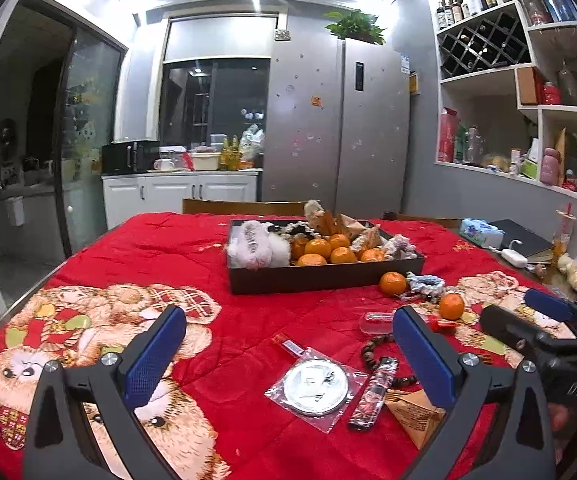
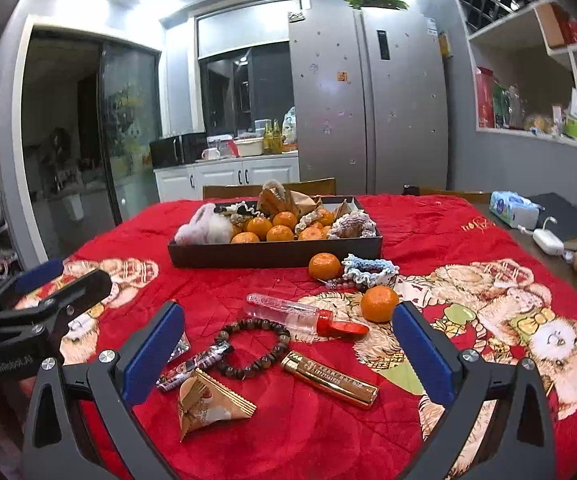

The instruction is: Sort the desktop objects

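Observation:
A dark tray [image 1: 320, 280] [image 2: 272, 257] on the red cloth holds oranges, scrunchies and snack packets. Loose in front of it lie two oranges [image 2: 379, 303] [image 1: 451, 306], a blue scrunchie [image 2: 370, 268], a clear tube with a red cap [image 2: 288, 313], a bead bracelet [image 2: 253, 347], a gold lighter [image 2: 330, 378], a tan snack packet [image 2: 208, 400], a patterned lighter [image 1: 374, 394] and a silver disc in a bag [image 1: 315, 387]. My left gripper [image 1: 288, 354] is open above the disc. My right gripper [image 2: 288, 354] is open above the bracelet and gold lighter.
A tissue pack [image 2: 514, 209], a white charger [image 2: 546, 241] and a dark notebook [image 2: 564, 216] lie at the table's right edge. A chair back [image 2: 268, 189] stands behind the tray. A fridge [image 2: 368, 100] and wall shelves [image 1: 528, 80] stand beyond.

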`<state>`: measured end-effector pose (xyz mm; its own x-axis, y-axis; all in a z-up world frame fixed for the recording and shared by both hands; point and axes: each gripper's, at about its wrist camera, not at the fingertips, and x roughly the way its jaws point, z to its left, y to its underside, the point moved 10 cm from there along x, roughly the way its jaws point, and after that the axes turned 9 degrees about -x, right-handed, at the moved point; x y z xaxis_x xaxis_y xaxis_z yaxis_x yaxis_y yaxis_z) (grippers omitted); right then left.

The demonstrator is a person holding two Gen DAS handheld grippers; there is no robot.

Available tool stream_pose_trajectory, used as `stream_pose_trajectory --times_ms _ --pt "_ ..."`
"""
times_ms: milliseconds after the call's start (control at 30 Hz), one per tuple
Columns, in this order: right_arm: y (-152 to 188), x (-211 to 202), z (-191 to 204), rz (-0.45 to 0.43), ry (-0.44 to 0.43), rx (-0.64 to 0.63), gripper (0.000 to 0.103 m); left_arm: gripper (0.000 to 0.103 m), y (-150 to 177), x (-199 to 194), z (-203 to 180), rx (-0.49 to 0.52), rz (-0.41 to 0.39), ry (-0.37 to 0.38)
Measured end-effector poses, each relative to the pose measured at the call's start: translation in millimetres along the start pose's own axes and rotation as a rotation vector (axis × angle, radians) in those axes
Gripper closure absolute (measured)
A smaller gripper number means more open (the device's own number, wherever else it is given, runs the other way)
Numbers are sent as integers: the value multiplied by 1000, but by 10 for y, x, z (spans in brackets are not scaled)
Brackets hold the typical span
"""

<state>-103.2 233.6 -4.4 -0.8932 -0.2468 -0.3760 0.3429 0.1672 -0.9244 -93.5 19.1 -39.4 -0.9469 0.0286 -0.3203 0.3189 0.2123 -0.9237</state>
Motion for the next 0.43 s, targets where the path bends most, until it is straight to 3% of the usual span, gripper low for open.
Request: stream_pose_trajectory --times_ms 267,433 --pt "-97 -106 -70 -46 66 2 0 0 -38 -18 9 9 -14 -20" --pt "-88 -71 -37 -28 65 -18 0 0 -40 -21 20 1 -14 -6"
